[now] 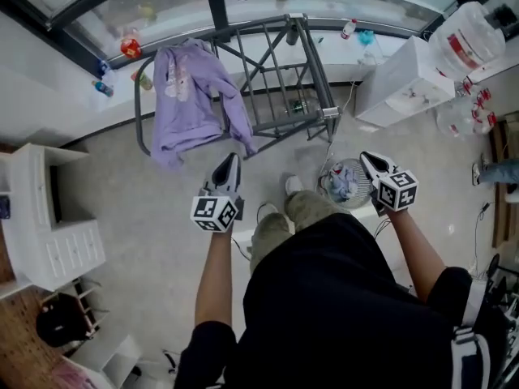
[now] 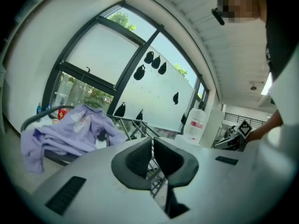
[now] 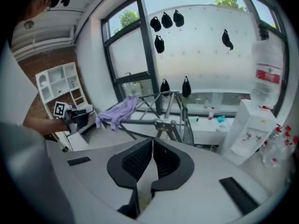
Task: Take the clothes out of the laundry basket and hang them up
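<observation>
A lilac hooded top (image 1: pixel 191 100) hangs over the left end of a grey metal drying rack (image 1: pixel 276 79) by the window; it also shows in the left gripper view (image 2: pixel 70 129) and the right gripper view (image 3: pixel 117 112). A round laundry basket (image 1: pixel 347 181) with pale clothes stands on the floor by the person's right foot. My left gripper (image 1: pixel 229 165) hangs just below the top's hem, shut and holding nothing (image 2: pixel 152 157). My right gripper (image 1: pixel 369 162) is above the basket's right rim, also shut and holding nothing (image 3: pixel 152 160).
A white cabinet (image 1: pixel 409 81) with a large water bottle (image 1: pixel 469 43) stands at the right. White shelving (image 1: pixel 49 217) is at the left. Bottles and small items line the window ledge (image 1: pixel 122 47). The person's legs and shoes (image 1: pixel 292 186) are between the grippers.
</observation>
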`<state>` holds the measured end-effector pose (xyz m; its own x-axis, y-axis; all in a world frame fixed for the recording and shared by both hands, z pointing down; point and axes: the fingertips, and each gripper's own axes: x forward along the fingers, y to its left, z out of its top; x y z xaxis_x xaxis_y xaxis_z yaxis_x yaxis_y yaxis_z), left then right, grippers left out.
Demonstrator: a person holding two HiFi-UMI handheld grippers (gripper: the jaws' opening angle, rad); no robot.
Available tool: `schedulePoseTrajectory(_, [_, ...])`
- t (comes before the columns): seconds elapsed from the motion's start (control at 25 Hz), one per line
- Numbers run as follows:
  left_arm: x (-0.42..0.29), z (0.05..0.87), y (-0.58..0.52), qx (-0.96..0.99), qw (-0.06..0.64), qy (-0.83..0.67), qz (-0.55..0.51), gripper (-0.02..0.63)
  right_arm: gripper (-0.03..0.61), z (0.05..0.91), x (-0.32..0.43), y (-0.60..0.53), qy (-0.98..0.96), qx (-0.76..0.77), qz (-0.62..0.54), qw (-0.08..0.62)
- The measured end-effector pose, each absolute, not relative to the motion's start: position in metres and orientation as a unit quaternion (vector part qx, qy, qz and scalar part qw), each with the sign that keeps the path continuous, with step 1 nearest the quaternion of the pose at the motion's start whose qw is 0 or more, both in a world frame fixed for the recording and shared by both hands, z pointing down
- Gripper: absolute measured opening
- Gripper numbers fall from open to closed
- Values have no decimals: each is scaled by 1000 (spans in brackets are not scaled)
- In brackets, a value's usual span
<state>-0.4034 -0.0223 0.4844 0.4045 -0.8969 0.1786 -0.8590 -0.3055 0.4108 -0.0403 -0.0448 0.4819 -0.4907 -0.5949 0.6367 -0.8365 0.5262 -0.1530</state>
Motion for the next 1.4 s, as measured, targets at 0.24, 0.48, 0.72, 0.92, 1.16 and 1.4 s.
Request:
schedulePoseTrajectory(0.24, [-294, 547, 5, 839, 279, -467, 25, 15, 8, 515, 54, 14, -784, 482, 253, 298])
schedulePoseTrajectory(0.48, [-145, 603, 13, 867, 313, -373, 112, 15, 8, 575, 156, 79, -738, 516, 322, 293])
schedulePoseTrajectory(0.72, [21, 691, 39, 873, 336, -282, 214, 15, 8, 634, 249, 120, -720, 522, 376, 258])
schedulePoseTrajectory(0.92, [123, 776, 57, 844, 380, -285, 248, 15, 12, 655, 288, 134, -744, 486, 397, 230])
schedulePoseTrajectory(1.16, [213, 905, 55, 815, 414, -284, 290, 32, 61, 703, 313, 131, -774, 438, 410, 201])
schedulePoseTrajectory(1.4, [275, 1046, 70, 804, 405, -199, 387, 137, 87, 760, 347, 131, -758, 451, 457, 114])
